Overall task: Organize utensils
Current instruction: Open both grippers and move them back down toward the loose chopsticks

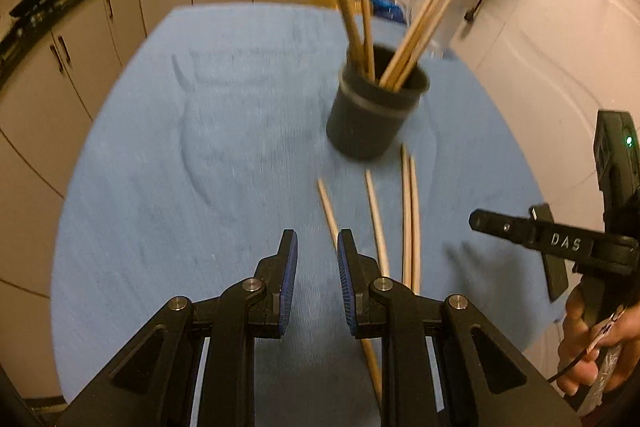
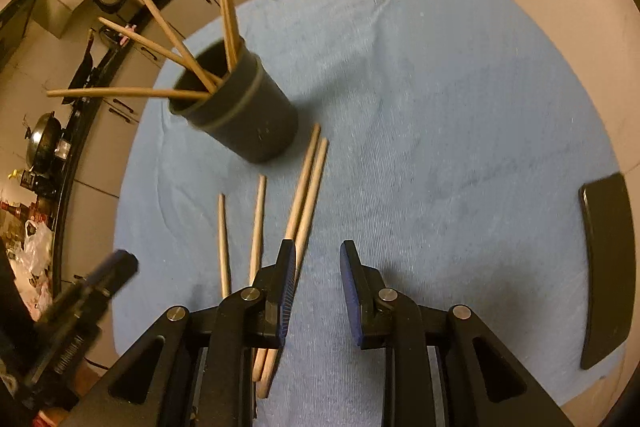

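We see a dark cup (image 1: 376,111) standing upright on the blue cloth (image 1: 180,167), at about one o'clock from our left gripper (image 1: 318,247), with several chopsticks leaning out of it. Four loose chopsticks (image 1: 412,219) lie flat just in front of the cup. Our left gripper's jaws are parted with nothing between them. Our right gripper (image 2: 318,255) likewise stands empty and parted, the loose chopsticks at eleven o'clock beside its left finger.

White letters "DAS" stand on the right tool (image 1: 480,221)
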### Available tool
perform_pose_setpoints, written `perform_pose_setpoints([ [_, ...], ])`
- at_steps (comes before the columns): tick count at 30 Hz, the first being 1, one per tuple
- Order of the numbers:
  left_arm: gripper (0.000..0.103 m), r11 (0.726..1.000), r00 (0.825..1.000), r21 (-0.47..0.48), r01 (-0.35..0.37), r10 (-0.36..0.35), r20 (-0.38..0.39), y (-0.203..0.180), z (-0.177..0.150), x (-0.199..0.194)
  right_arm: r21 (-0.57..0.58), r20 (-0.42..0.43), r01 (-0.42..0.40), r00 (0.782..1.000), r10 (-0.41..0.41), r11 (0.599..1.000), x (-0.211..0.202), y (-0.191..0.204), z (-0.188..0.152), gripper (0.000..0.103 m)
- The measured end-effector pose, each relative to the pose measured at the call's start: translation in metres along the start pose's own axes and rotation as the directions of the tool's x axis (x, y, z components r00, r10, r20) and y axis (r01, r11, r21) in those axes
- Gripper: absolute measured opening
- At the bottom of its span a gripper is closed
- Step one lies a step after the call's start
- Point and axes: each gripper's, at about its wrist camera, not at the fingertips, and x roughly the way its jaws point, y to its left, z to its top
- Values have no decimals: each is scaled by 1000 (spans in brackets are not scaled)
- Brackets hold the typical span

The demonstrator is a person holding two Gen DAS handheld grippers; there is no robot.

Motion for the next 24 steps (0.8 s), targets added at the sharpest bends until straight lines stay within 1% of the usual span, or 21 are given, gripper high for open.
perform_pose_setpoints([
  [3, 19, 1000, 999, -13, 11, -12, -38, 1, -4, 10, 8, -22, -2, 1000, 2, 1000, 8, -3, -3, 25],
  [8, 19, 1000, 998, -30, 5, -7, -57, 6, -5, 16, 24, -45, -8, 999, 9, 1000, 24, -3, 3, 25],
  [11, 19, 999, 998, -37, 0, -2, -59, 7, -4, 18, 9, -61, -12, 998, 13, 1000, 35, 4, 8, 24],
  [19, 19, 997, 997, -72, -9, 4, -72, 16, -2, 23, -62, -109, 10, 994, -16, 998, 58, 21, 12, 24],
  [20, 19, 997, 997, -75, -9, 3, -75, 16, -1, 25, -77, -121, 13, 992, -22, 997, 61, 23, 11, 23],
  [21, 19, 997, 997, -77, -8, 2, -76, 16, -1, 26, -116, -140, 38, 989, -54, 993, 66, 27, 8, 21],
  [24, 19, 997, 996, -79, -3, -4, -86, 14, 2, 31, -169, -136, 56, 988, -79, 984, 67, 31, 5, 14],
])
